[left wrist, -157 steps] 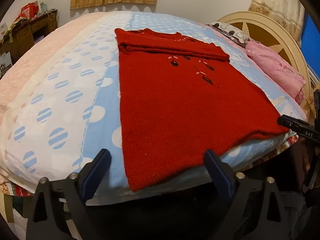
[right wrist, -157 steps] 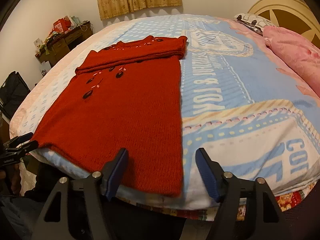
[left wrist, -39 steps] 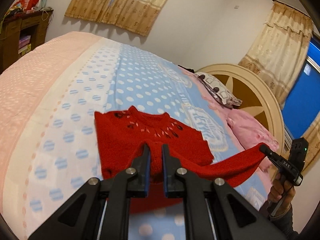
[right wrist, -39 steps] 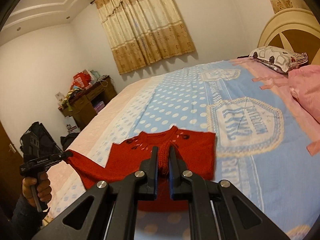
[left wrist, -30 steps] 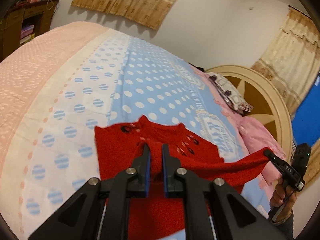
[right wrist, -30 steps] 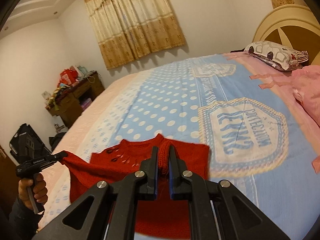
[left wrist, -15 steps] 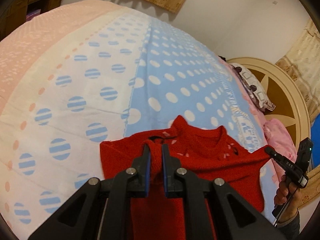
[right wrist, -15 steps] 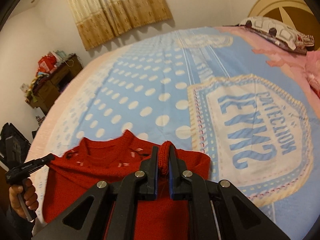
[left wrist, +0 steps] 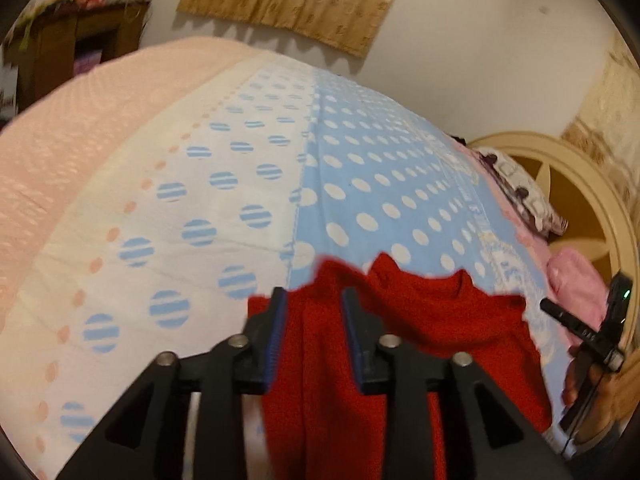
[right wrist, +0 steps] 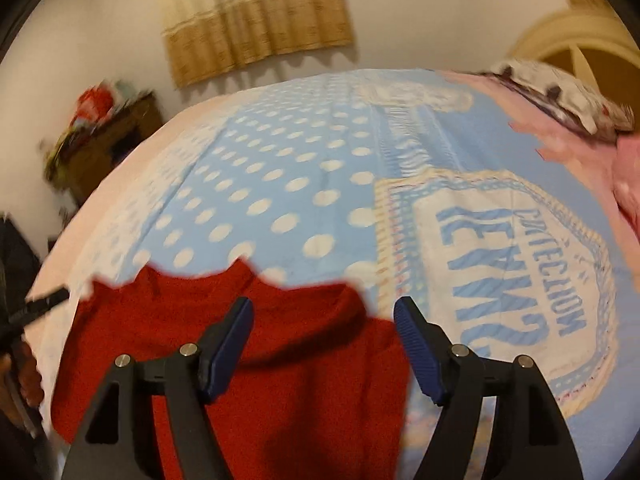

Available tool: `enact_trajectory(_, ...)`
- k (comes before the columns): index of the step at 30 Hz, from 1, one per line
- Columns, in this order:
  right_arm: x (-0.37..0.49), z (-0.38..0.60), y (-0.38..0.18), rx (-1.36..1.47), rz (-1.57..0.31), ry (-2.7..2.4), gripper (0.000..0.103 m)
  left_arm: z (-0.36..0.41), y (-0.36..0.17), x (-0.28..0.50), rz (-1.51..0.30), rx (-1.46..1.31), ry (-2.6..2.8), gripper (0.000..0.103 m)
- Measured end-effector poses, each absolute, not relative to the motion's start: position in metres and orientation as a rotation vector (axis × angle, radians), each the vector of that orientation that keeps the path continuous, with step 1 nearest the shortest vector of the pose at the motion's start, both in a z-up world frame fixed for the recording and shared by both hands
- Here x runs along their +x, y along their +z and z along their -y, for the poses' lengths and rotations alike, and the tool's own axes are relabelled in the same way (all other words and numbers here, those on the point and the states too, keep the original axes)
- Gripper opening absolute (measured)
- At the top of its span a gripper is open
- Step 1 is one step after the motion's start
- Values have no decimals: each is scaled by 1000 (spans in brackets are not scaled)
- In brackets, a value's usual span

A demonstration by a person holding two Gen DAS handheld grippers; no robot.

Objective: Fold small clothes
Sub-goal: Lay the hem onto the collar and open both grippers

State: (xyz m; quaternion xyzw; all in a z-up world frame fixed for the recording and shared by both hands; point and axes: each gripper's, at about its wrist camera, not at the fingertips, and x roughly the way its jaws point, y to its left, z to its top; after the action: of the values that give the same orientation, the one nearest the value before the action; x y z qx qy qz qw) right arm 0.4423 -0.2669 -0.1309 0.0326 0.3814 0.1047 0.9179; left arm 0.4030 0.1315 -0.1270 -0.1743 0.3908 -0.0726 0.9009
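A red knitted sweater [left wrist: 420,344] lies folded over on the bed, its far edge and collar towards the spotted sheet. It also shows in the right wrist view [right wrist: 288,360]. My left gripper [left wrist: 314,300] is partly open just above the sweater's left part, with red knit between the fingers but no grip on it. My right gripper [right wrist: 323,312] is wide open above the sweater's right part, holding nothing. Each gripper shows at the edge of the other's view, the right one [left wrist: 576,324] and the left one [right wrist: 44,300].
The bed has a blue and white spotted cover [left wrist: 360,184] with a printed badge [right wrist: 512,256]. Pink bedding [left wrist: 576,280] and a patterned pillow [right wrist: 560,84] lie by the cream headboard [left wrist: 580,184]. A wooden cabinet [left wrist: 80,48] stands by the far wall.
Both grippers carried the sweater's lower hem up and over towards the collar. They have now opened and let go, and the hem lies on the sweater's upper part.
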Motion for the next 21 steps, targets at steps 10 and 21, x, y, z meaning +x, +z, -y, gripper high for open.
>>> enact_trajectory(10, 388, 205, -162, -109, -913, 326, 73, -98, -154, 357, -872, -164, -109, 47)
enact_trajectory(21, 344, 205, -191, -205, -871, 248, 76, -96, -137, 359, -805, -116, -84, 66)
